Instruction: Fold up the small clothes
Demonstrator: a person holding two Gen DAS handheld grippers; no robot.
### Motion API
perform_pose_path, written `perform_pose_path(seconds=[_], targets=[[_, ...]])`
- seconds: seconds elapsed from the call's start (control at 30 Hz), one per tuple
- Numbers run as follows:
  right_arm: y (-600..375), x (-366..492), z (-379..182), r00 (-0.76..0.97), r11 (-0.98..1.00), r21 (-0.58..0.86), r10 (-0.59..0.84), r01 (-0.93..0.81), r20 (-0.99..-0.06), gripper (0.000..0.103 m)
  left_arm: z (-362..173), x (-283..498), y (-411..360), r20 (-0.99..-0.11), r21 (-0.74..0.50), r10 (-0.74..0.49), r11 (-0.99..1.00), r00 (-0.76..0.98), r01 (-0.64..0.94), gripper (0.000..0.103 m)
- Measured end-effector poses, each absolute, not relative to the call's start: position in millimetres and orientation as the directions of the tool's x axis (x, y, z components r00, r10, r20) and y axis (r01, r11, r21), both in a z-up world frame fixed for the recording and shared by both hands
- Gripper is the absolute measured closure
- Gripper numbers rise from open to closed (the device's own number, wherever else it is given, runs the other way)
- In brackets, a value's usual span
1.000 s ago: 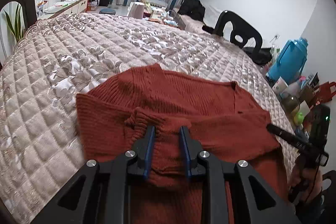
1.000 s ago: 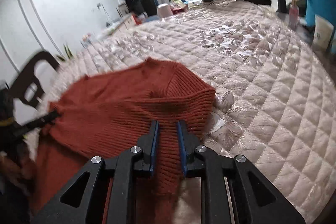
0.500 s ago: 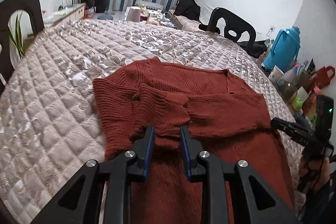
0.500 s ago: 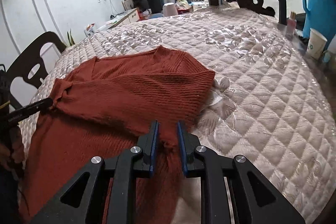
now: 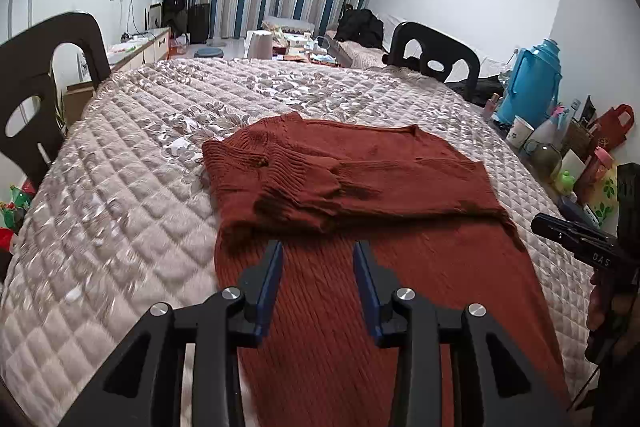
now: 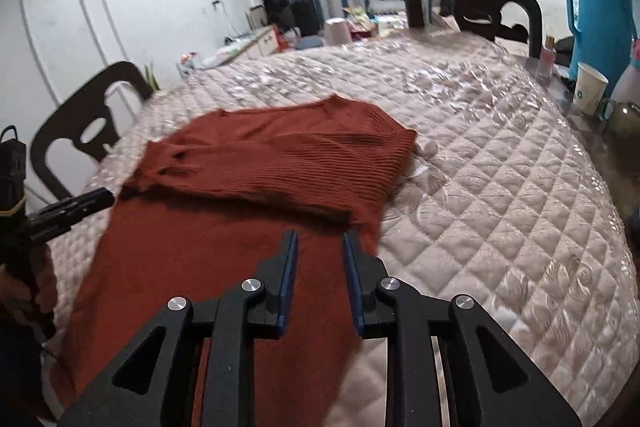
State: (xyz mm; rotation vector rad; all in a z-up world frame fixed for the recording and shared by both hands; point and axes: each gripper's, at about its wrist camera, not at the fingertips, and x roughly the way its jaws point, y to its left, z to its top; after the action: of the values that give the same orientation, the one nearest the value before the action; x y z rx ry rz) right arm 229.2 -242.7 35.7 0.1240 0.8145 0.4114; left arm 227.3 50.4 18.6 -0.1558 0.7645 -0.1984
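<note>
Now spread flat on the quilted cover [image 5: 120, 227]: rust-red sweater [image 5: 360, 187], both sleeves folded across its chest. Just short of the sweater's folded sleeve edge, above the lower body: left gripper [image 5: 318, 251], jaws opening, nothing between the pads. Over the sweater's lower right side: right gripper [image 6: 320, 239], also opening, nothing pinched. Beyond the sweater's far side, dark chair [image 5: 434, 57]; off to the sweater's right, blue flask [image 5: 532, 79] and, somewhat blurred, probably a paper cup [image 6: 590, 89].
</note>
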Motion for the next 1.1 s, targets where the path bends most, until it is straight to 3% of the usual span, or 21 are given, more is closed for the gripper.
perform_pose_path(seconds=[0.4,0.8,0.93,1.1], targets=[[-229,156,59,0.616,0.863,0.3,0.501,-0.407,-0.608,0.079,37,159,48,-0.627,-0.179,-0.224,0.974,0.747,0.142,0.06],[-226,76,38,0.603,0.851,0.319,0.522,-0.417,-0.603,0.079,25,95,46,-0.607,-0.142,-0.211,0.977,0.766,0.156,0.051],[-225,58,30,0.606,0.856,0.325,0.515,-0.402,-0.606,0.059,16,77,43,-0.609,-0.135,-0.206,0.979,0.766,0.155,0.049],[-225,38,23,0.607,0.852,0.347,0.522,-0.391,-0.599,0.059,5,56,40,-0.622,-0.14,-0.209,0.978,0.755,0.155,0.048]])
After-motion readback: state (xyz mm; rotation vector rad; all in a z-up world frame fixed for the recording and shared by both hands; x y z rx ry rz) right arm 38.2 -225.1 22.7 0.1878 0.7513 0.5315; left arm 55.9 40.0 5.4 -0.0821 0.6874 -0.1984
